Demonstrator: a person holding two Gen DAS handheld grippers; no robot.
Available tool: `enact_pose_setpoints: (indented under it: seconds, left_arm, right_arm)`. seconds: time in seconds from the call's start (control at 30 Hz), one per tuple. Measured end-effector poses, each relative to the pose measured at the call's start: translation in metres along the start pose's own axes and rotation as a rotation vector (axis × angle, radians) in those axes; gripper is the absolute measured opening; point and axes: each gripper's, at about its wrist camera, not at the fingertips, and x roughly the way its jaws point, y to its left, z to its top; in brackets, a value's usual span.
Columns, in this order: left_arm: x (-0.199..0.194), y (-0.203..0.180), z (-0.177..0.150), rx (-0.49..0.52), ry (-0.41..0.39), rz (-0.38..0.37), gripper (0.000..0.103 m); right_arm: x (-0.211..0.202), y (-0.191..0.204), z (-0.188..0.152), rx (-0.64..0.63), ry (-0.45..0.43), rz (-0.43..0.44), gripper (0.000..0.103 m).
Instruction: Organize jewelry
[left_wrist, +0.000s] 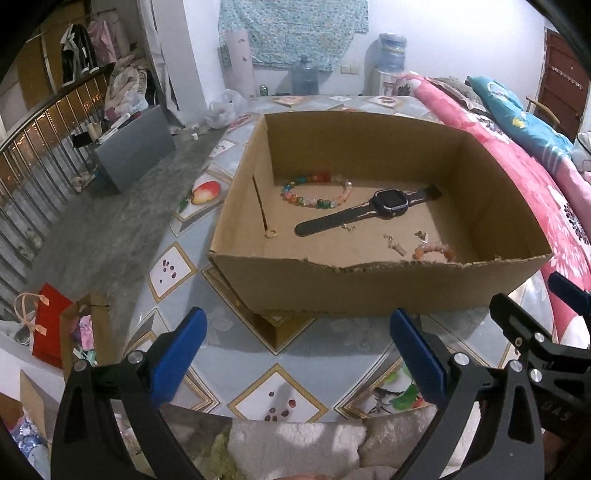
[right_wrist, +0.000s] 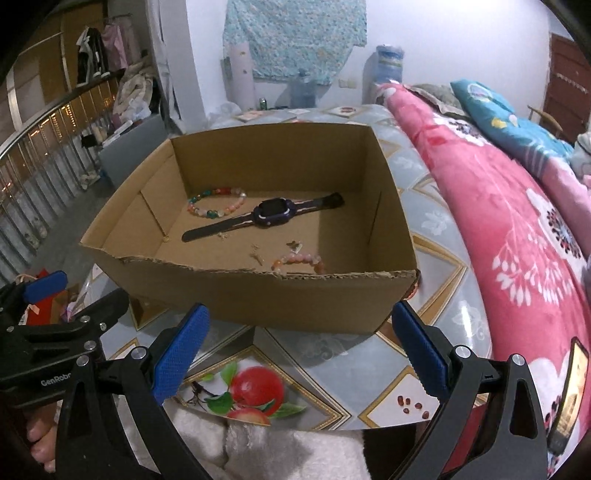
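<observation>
Left wrist view: the left hand-held gripper (left_wrist: 295, 354) is wide apart and holds nothing. Just ahead, a cardboard box (left_wrist: 369, 284) on the worktop (left_wrist: 236, 343) holds a watch (left_wrist: 373, 208), bead bracelets (left_wrist: 317, 190) and a ring (left_wrist: 270, 233).

Right wrist view: the right hand-held gripper (right_wrist: 297, 350) is also wide and holds nothing. The same box (right_wrist: 258, 295) sits ahead. "GenRobo" shows on the other gripper.

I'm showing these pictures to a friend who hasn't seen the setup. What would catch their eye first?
Most likely the open brown cardboard box on the patterned table, with a dark smartwatch lying flat across the middle of its floor. Behind the watch, towards the back left corner, lies a multicoloured glass bead bracelet, and near the torn front wall an orange-pink bead bracelet. Both blue-padded hand-held grippers, left and right, hang open before the box.
</observation>
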Motion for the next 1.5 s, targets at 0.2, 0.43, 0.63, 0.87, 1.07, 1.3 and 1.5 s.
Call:
enact_pose_setpoints:
  seconds: [0.2,0.43,0.63,0.87,1.07,1.3,1.5]
  left_arm:
    - [0.0019,-0.0001,0.0006,0.002,0.008,-0.002,0.097]
    - [0.0027,0.0001,0.0007,-0.002,0.014,0.001,0.097]
    - [0.0041,0.0005,0.0005,-0.005,0.021,0.001,0.097]
    - [0.0042,0.0005,0.0005,-0.004,0.020,0.001,0.097]
    - [0.0043,0.0004,0.0006,-0.005,0.021,0.000,0.097]
    - [0.0044,0.0008,0.0010,-0.005,0.022,0.000,0.097]
    - [0.0045,0.0009,-0.0004,-0.003,0.019,0.003,0.097]
  right_arm:
    - [0.0023,-0.0021,-0.0006,0.013,0.013,0.000,0.095]
    - [0.0041,-0.0032,-0.0008,0.022,0.023,0.004,0.095]
    - [0.0049,-0.0029,-0.0004,0.022,0.031,0.004,0.095]
    - [0.0051,-0.0031,-0.0003,0.021,0.031,0.002,0.095]
    - [0.0051,-0.0034,0.0000,0.021,0.033,0.001,0.095]
    - [0.0046,-0.0035,-0.0001,0.020,0.034,0.000,0.095]
    - [0.0048,-0.0034,0.0005,0.020,0.034,0.001,0.095]
